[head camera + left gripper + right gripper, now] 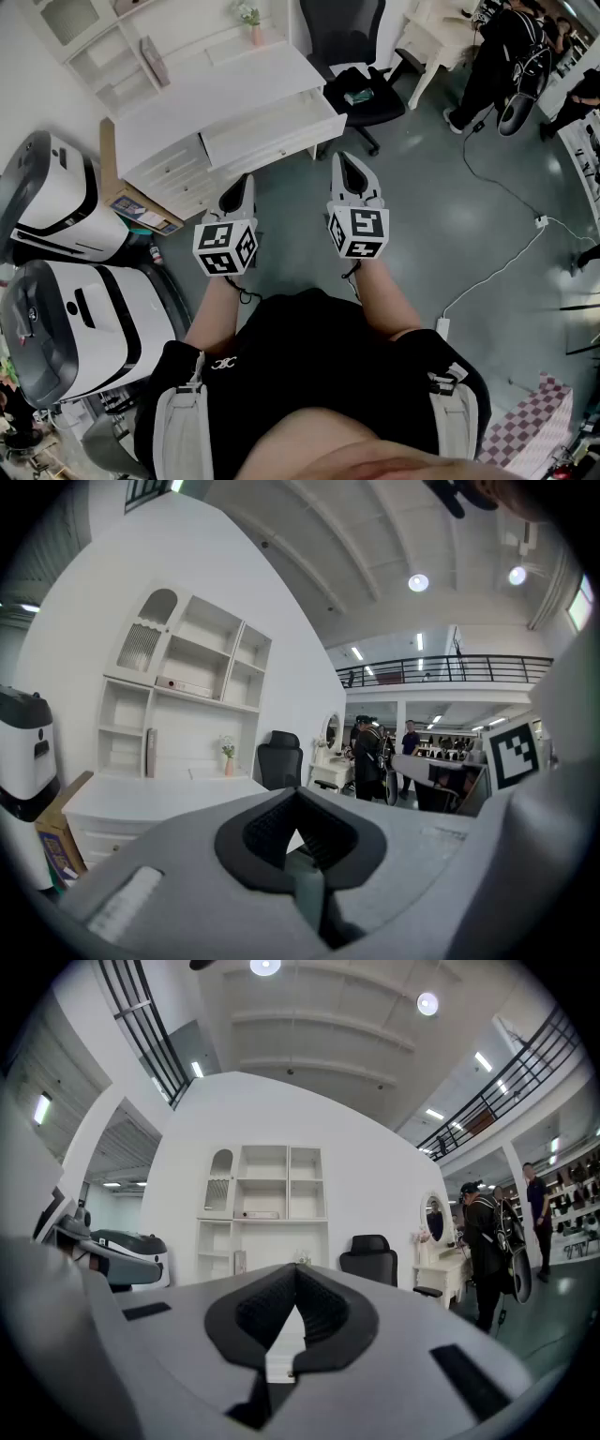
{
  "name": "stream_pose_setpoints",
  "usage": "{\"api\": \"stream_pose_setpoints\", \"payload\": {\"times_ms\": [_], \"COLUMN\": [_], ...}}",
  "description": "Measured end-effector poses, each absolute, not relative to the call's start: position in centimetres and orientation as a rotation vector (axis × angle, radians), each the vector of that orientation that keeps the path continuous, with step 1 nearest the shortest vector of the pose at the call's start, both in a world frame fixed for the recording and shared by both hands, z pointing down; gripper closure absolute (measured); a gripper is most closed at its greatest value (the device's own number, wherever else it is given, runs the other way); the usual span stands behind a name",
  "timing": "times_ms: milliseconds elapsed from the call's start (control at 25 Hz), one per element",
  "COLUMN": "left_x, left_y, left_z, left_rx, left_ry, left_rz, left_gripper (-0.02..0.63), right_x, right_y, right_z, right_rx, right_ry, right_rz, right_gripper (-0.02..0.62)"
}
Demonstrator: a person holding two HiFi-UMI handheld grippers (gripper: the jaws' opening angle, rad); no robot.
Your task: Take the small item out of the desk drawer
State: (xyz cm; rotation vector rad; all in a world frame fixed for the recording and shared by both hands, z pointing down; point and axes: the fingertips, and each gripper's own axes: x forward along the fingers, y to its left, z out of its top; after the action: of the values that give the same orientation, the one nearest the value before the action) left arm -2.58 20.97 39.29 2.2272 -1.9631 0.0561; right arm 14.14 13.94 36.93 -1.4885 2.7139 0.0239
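Observation:
The white desk point(211, 89) with a shelf hutch stands ahead of me, and its wide drawer point(272, 127) is pulled out; no small item shows inside it from here. My left gripper point(240, 190) and right gripper point(349, 167) hang side by side over the grey floor, short of the drawer, both pointing at the desk. In the left gripper view the left gripper point(298, 797) has its dark pads together with nothing between them, and the desk point(159, 794) lies beyond. The right gripper point(295, 1274) is likewise shut and empty, facing the hutch point(262, 1204).
A black office chair point(354, 66) with a small green thing point(359, 96) on its seat stands right of the drawer. Two white machines point(56, 197) point(75, 328) and a cardboard box point(131, 202) crowd the left. A person point(502, 56) stands back right; a white cable point(506, 262) crosses the floor.

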Motion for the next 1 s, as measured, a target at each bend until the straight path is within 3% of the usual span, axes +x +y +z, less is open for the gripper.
{"api": "stream_pose_setpoints", "payload": {"times_ms": [1000], "left_x": [-11.7], "left_y": [22.0], "left_z": [40.2], "left_rx": [2.301], "left_ry": [-1.88], "left_rz": [0.046], "left_gripper": [0.592], "right_x": [5.5], "right_y": [16.6], "right_z": [37.7], "right_rx": [-1.55], "right_ry": [2.688], "right_rz": [-0.001], "right_gripper": [0.598]}}
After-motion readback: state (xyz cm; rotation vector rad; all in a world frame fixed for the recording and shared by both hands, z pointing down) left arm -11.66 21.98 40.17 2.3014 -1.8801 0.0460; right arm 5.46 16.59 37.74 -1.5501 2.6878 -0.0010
